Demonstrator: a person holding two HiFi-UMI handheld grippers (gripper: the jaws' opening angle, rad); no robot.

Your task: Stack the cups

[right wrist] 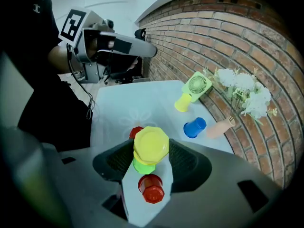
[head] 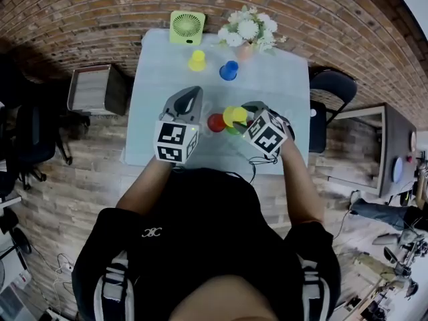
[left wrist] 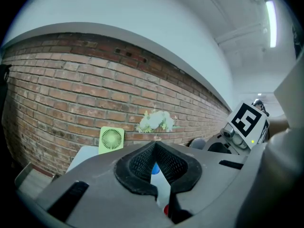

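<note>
The yellow cup is sitting clenched in the right gripper over the green cup, seemingly for stacking, the left gripper hanging closed and empty.

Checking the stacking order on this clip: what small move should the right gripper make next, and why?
Probably lower the yellow cup, gripped by the right gripper, onto the green cup directly beneath it. Whether they already nest is unclear.
</note>
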